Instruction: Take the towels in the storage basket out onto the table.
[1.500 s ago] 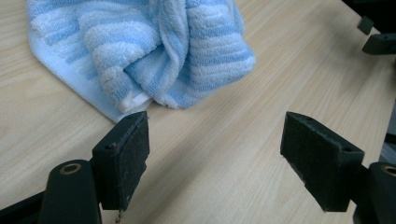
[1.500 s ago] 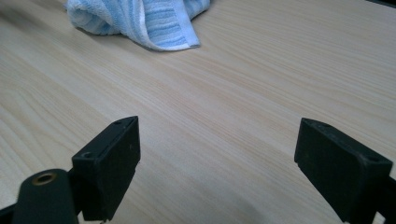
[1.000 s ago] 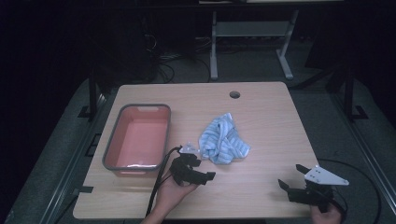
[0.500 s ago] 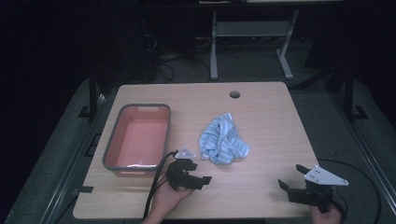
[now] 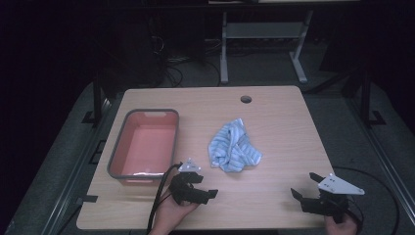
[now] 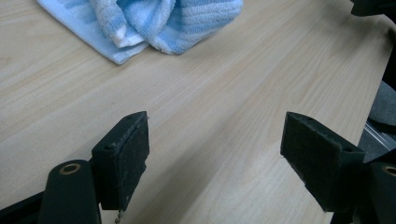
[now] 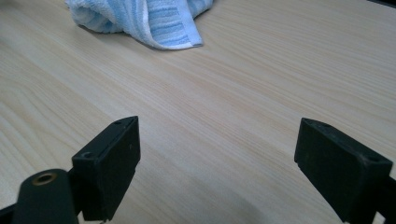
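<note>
My left gripper [image 5: 203, 190] has drawn back from the crumpled blue-and-white striped towel [image 5: 233, 152] at table centre (jaws spread, empty), right gripper [image 5: 307, 193] likewise spread and waiting; towel ungrasped.

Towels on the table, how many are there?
1. The blue striped towel lies crumpled near the middle of the table, right of the red tub. Its folds could hide something small.

A grey-rimmed pink tub [image 5: 145, 145] sits on the wooden table [image 5: 284, 127], left side.
</note>
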`<state>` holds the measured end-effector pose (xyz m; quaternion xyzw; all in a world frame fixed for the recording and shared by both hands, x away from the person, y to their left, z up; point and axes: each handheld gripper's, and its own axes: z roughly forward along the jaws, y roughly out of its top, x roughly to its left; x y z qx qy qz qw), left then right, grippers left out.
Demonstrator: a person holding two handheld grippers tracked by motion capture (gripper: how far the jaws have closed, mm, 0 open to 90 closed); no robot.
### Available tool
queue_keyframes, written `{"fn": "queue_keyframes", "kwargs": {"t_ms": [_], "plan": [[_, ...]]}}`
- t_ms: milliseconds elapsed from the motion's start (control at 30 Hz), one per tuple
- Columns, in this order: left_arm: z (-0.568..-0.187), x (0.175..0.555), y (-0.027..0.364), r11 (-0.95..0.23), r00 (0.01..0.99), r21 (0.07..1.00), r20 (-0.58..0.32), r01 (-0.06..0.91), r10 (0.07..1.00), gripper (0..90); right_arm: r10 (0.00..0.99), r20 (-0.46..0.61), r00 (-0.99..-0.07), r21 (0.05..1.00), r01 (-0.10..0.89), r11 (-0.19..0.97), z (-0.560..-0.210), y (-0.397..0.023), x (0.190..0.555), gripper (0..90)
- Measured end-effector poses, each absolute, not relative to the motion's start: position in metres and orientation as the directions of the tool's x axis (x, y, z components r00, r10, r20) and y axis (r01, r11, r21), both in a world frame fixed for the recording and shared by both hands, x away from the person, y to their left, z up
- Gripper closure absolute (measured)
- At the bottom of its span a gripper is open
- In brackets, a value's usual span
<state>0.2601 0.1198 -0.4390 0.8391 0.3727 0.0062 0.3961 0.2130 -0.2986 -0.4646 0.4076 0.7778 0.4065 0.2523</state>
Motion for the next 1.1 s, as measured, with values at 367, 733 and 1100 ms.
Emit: {"fn": "queue_keyframes", "kwargs": {"t_ms": [367,733,1100], "plan": [[-0.44,0.252,0.124,-0.4,0.72,0.674,-0.289,0.621,0.631,23.2,0.835,-0.065,-0.546,0.834,0.43,0.346,-0.464,-0.296,0.212,13.7],[-0.443,0.249,0.132,-0.356,0.703,0.693,-0.305,0.627,0.642,23.4,0.834,-0.06,-0.548,0.838,0.426,0.34,-0.463,-0.297,0.21,13.7],[-0.446,0.246,0.134,-0.366,0.712,0.701,-0.289,0.612,0.64,23.7,0.819,-0.065,-0.569,0.834,0.42,0.358,-0.463,-0.295,0.21,13.7]]}}
